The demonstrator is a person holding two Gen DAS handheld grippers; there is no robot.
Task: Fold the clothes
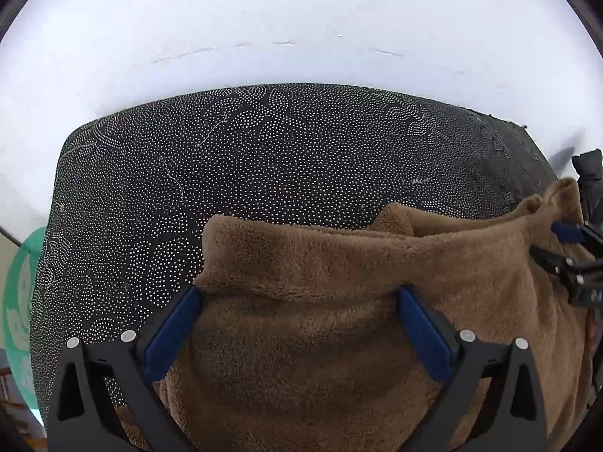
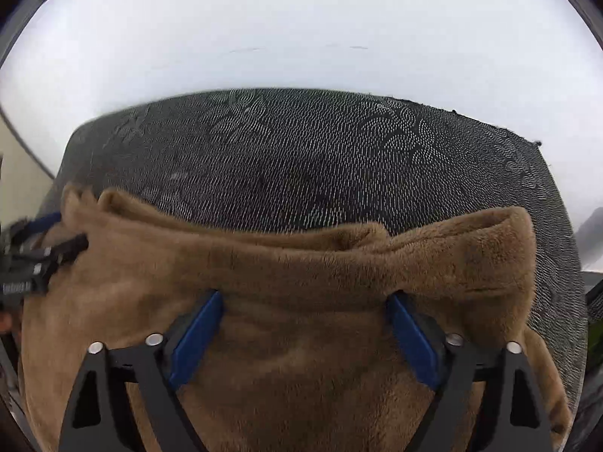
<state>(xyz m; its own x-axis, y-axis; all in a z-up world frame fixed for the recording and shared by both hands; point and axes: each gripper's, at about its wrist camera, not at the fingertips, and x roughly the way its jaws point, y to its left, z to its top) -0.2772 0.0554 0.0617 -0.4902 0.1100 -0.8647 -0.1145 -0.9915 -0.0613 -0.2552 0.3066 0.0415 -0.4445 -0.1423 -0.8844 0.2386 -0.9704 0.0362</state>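
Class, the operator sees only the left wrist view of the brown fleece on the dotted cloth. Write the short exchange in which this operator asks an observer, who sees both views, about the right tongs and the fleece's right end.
Operator: I only glimpse the right tongs at my frame's edge. Open or shut?
Observer: Open. They stand wide, with the brown fleece between the pads, not pinched.
Operator: Where does the fleece end on the right?
Observer: In a rolled fold, lying on the dotted cloth, short of its right edge.
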